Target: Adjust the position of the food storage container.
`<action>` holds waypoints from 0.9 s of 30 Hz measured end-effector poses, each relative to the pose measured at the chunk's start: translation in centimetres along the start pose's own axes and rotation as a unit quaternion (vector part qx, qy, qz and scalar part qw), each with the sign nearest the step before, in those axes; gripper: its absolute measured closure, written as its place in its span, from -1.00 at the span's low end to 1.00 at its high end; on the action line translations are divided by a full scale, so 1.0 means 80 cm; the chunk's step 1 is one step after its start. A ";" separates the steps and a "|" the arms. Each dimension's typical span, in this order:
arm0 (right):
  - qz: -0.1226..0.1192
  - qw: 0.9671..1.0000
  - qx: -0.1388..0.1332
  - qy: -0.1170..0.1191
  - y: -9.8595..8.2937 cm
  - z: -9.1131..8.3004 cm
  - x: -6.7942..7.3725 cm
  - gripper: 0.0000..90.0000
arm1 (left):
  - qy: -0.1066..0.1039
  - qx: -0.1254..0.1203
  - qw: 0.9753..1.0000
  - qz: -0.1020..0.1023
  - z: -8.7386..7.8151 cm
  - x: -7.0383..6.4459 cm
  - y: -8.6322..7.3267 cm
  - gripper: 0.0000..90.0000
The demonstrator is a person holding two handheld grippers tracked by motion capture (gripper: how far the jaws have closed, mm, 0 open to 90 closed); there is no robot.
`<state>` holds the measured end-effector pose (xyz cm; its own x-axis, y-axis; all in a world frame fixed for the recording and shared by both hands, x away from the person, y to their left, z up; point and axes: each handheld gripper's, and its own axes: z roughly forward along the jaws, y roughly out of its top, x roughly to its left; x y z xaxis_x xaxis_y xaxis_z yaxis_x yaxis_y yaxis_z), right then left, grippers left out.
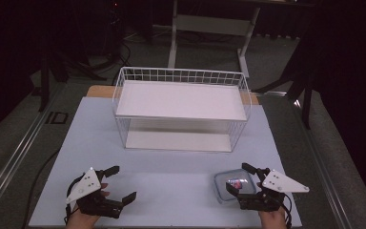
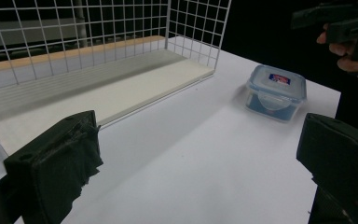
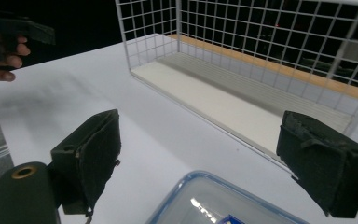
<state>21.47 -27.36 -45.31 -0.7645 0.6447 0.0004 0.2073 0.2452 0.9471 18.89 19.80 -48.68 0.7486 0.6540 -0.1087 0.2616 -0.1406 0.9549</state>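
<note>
The lidded plastic box [image 1: 234,185] is sitting on the white table [image 1: 171,186] near its front right corner, lid on, with a small coloured label showing on top. In the left gripper view the box [image 2: 276,91] is resting flat, well apart from the wire shelf rack [image 2: 121,56] and out in front of the rack's open side.

The right gripper [image 1: 250,182] is hovering right over the box, its jaws spread wide to either side of it and gripping nothing; in the right gripper view the box's blue-edged lid [image 3: 223,200] is lying low between the two black pads [image 3: 91,158], apparently not touched by either. The left gripper [image 1: 116,183] is hanging over bare table at the front left, jaws likewise spread and empty, with the person's hand [image 1: 83,217] behind it.

The rack [image 1: 181,109] is standing in the middle of the table with both its upper shelf and its lower board bare.

Judging from this, the work is only beginning: the box is not yet grasped or lifted. Closing on it, carrying it across and, most likely, setting it on a shelf all appear to be left to do.
</note>
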 end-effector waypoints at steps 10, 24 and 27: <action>-0.009 0.999 -0.015 0.043 0.027 -0.005 0.009 -0.71 | -0.001 0.001 1.000 -0.002 0.000 -0.003 0.000 -0.99; 0.013 1.000 -0.004 0.005 0.044 -0.006 -0.040 -0.68 | -0.002 0.009 1.000 -0.004 0.003 0.000 -0.002 -0.99; 0.017 1.000 0.024 -0.012 0.034 -0.005 -0.058 -0.56 | -0.002 0.009 1.000 -0.005 0.004 0.001 -0.003 -0.99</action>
<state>25.31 -29.95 -42.59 -0.7423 0.6696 0.0245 0.2621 0.2564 0.9304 19.04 19.65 -48.96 0.7484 0.6525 -0.1192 0.2795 -0.1473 0.9488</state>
